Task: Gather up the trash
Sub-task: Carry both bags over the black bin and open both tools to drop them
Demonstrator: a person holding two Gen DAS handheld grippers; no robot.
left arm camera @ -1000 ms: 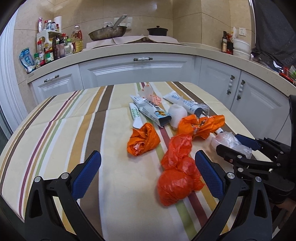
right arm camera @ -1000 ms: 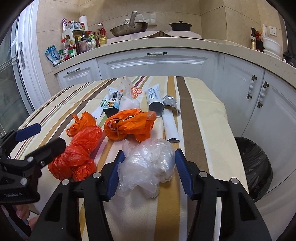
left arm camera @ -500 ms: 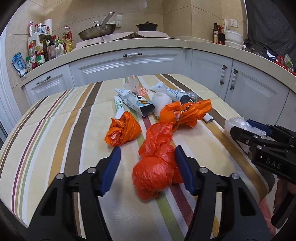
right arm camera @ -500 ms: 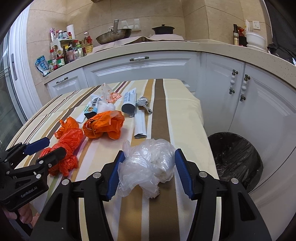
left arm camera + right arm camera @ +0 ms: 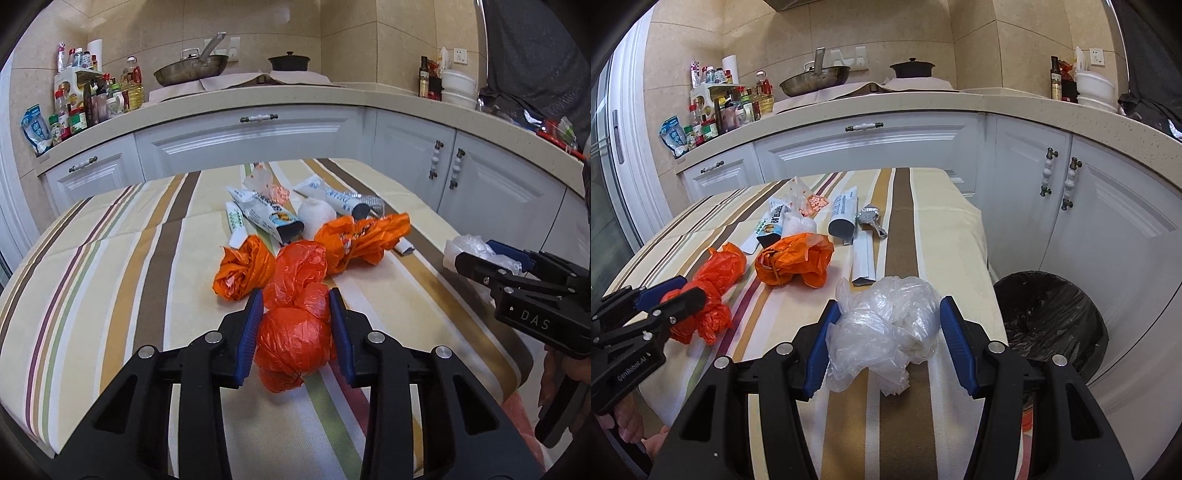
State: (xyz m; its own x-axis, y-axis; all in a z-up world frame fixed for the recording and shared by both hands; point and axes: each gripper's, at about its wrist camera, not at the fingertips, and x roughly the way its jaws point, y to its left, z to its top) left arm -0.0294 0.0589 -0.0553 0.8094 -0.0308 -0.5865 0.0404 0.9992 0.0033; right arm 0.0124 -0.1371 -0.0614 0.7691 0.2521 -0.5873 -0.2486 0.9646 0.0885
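Observation:
My left gripper (image 5: pixel 295 325) is shut on a red-orange plastic bag (image 5: pixel 293 347) on the striped table; it also shows in the right wrist view (image 5: pixel 713 295). My right gripper (image 5: pixel 884 332) is shut on a crumpled clear plastic bag (image 5: pixel 886 332) near the table's right edge; it also shows in the left wrist view (image 5: pixel 469 247). Two more orange bags (image 5: pixel 243 271) (image 5: pixel 362 236) lie behind the left gripper. Tubes and wrappers (image 5: pixel 262 214) lie farther back. A black-lined trash bin (image 5: pixel 1052 317) stands on the floor right of the table.
White cabinets (image 5: pixel 871 147) and a counter with a wok (image 5: pixel 814 83), pot and bottles run behind and to the right. A folded white paper (image 5: pixel 864 258) and foil scrap (image 5: pixel 870 218) lie ahead of the right gripper.
My left gripper has moved forward and closed onto the red-orange bag. My right gripper has carried the clear bag rightward, and the bin has come into view.

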